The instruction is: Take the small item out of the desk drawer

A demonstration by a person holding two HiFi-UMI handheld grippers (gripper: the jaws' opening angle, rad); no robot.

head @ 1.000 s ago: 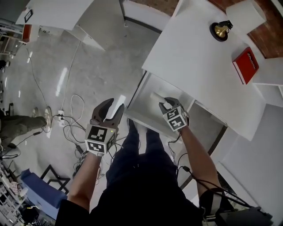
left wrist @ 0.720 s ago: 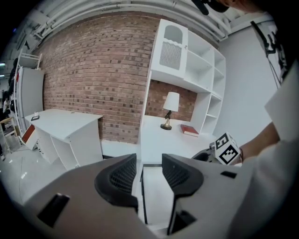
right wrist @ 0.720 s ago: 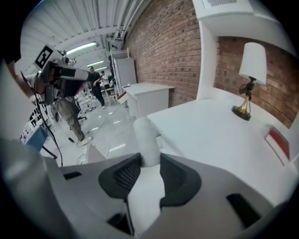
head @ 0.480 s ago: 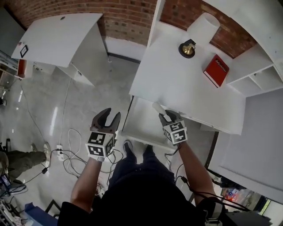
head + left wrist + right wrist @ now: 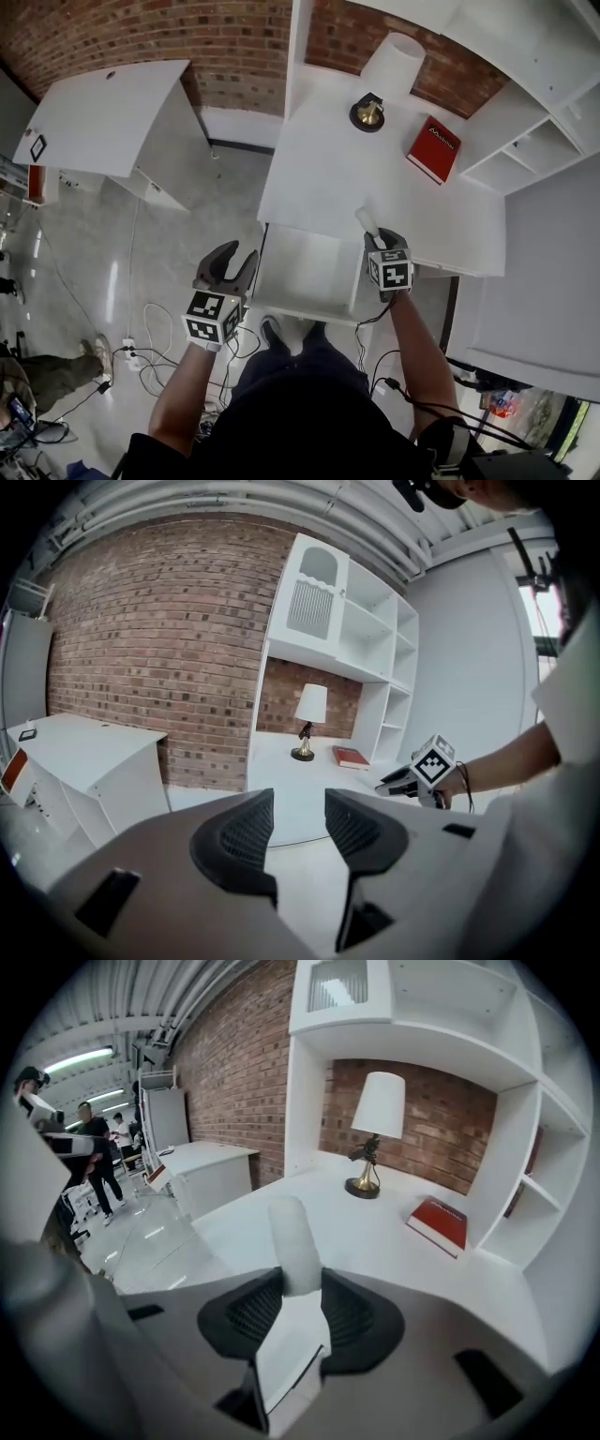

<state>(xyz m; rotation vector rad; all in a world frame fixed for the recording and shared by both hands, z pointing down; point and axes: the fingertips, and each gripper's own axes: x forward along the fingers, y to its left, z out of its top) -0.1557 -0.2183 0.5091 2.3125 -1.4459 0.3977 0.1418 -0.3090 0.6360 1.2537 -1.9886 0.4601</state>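
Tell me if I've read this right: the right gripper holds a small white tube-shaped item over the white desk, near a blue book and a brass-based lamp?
Not quite: the book is red, not blue, as the head view shows. The right gripper does hold the small white tube-shaped item over the white desk, near the brass-based lamp.

The desk [image 5: 328,178] and its open drawer [image 5: 300,272] are plain white, like the shelving [image 5: 525,141] and the second desk [image 5: 94,112]. The small item [image 5: 292,1241] is a pale off-white. The book [image 5: 432,148] is bright red with white lettering. The lamp [image 5: 389,66] has a white shade, a brass-gold stem and a black base. The wall [image 5: 141,37] is red-brown brick with pale mortar lines, and the floor [image 5: 112,253] is glossy grey. The left gripper [image 5: 234,261] and right gripper [image 5: 377,240] have dark grey jaws with ribbed pads, and white cubes bearing black square markers.
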